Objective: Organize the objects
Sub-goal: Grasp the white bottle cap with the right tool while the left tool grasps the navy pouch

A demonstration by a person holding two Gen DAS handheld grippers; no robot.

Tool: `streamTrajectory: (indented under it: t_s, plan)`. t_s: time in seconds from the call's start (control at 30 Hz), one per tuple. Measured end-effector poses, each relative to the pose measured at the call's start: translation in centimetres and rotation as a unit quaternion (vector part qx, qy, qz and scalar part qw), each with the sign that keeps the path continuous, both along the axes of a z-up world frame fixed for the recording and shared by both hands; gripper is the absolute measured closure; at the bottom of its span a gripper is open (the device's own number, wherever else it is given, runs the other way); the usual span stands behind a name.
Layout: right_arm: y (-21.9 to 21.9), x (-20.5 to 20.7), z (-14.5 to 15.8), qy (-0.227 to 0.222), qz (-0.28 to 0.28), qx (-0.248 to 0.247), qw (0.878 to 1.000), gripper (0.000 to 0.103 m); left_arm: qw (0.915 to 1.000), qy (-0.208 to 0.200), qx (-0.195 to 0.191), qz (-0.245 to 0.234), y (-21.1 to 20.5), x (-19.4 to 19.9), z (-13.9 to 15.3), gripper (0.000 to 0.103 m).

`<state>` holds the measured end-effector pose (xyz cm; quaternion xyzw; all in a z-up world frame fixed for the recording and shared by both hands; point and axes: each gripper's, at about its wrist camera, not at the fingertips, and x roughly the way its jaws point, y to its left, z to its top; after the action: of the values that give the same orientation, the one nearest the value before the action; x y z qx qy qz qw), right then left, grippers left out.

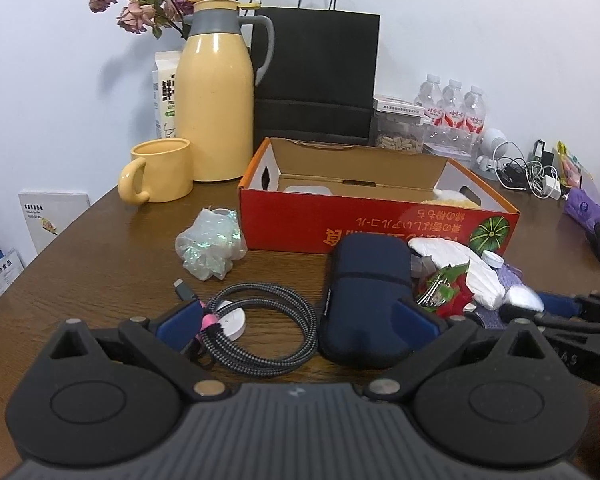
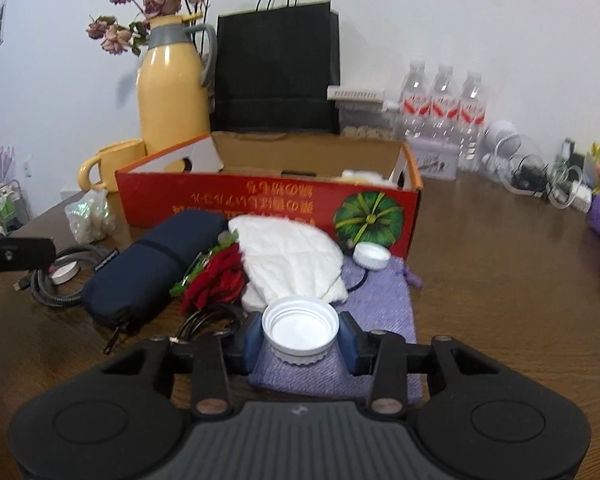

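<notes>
Right wrist view: my right hand-held gripper [image 2: 300, 338] pinches a white bottle cap [image 2: 300, 330] between its blue pads, open side up, over a purple cloth pouch [image 2: 384, 300] on the brown surface [image 2: 500, 280]. I judge it bound for the red cardboard box [image 2: 260, 208] just behind. My left hand-held gripper [image 1: 298, 320] stands spread wide, empty, around a coiled charging cable [image 1: 268, 320] beside a navy zip case [image 1: 364, 300].

The right gripper [image 2: 300, 340] is pinching a white cap [image 2: 300, 330] between its pads, while the left gripper [image 1: 296, 320] is hovering with jaws spread wide.
</notes>
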<state>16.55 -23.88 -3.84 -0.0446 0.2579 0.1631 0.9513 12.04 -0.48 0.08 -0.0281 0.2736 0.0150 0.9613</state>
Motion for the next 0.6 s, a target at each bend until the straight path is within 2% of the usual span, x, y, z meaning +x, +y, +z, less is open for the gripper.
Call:
streamTrajectory:
  t_s: [0.17, 0.27, 0.43, 0.6]
  plan:
    - [-0.5, -1.2, 0.8, -0.063, -0.025, 0.007, 0.998, 0.064, 0.9999, 0.005, 0.006, -0.011, -1.0, 1.2, -0.3, 0.0]
    - [-0.4, -1.6, 1.0, -0.086, -0.026, 0.0, 0.996, 0.064, 0.9997, 0.006, 0.015, -0.02, -1.8, 2.3, -0.3, 0.0]
    - [-0.4, -1.9, 1.1, -0.096, -0.022, -0.002, 0.995, 0.064, 0.9992, 0.016, 0.017, -0.033, -3.1, 5.0, -0.8, 0.0]
    - [-0.4, -1.9, 1.1, -0.098, -0.021, -0.001, 0.995, 0.064, 0.999, 0.031, 0.019, -0.024, -4.0, 7.5, -1.9, 0.0]
